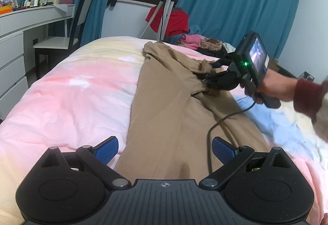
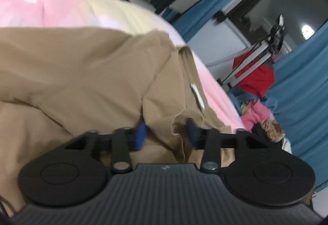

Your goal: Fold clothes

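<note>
Left wrist: tan garment (image 1: pixel 164 102) on bed (image 1: pixel 71 92)

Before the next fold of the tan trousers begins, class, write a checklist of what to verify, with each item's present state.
1. Right gripper has cloth between its fingers: ok, a bunch of the trousers sits there, though the view is blurred.
2. Left gripper open and free: ok, wide open over the near end.
3. Trousers flat on the bed: not ok, creased and lifted at the far right.
4. Cable clear of cloth: not ok, it trails across the trousers.
5. Grip firmness: cannot tell.
</note>
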